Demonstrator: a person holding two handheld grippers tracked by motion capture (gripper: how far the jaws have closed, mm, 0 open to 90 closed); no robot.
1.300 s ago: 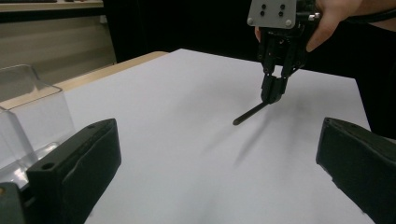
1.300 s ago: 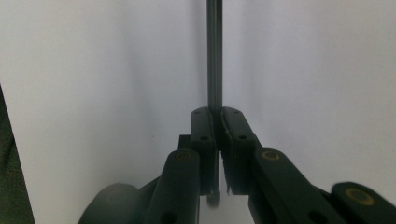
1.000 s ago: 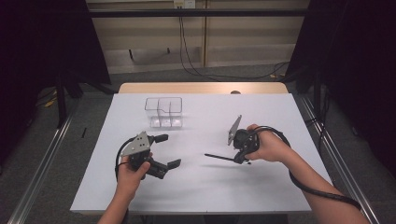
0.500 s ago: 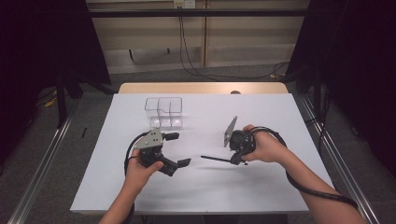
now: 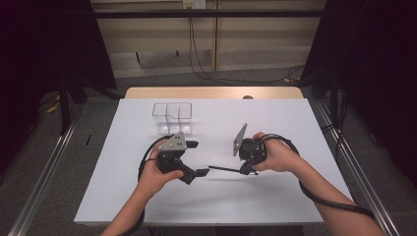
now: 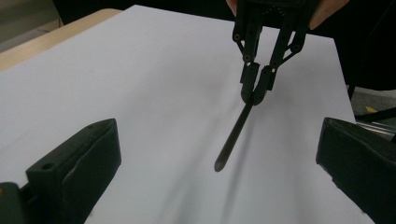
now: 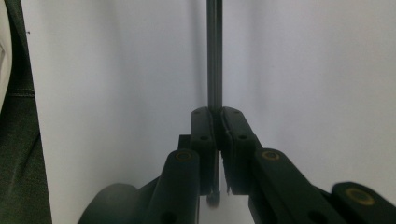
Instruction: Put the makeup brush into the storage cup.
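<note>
I am holding my right gripper (image 5: 244,171) just above the white table (image 5: 275,206), its jaws pressed together on one end of a thin dark rod (image 5: 224,169); in the right gripper view the rod (image 7: 214,56) is running straight out from between them. The rod is pointing away from that gripper toward my left gripper (image 5: 195,158), its free tip hanging just short of it. I am keeping the left gripper's jaws spread wide apart, gripping nothing; in the left gripper view the rod (image 6: 234,136) is aiming into the gap between them. A clear compartmented box (image 5: 172,118) is standing beyond the left gripper, near it, farther from me.
</note>
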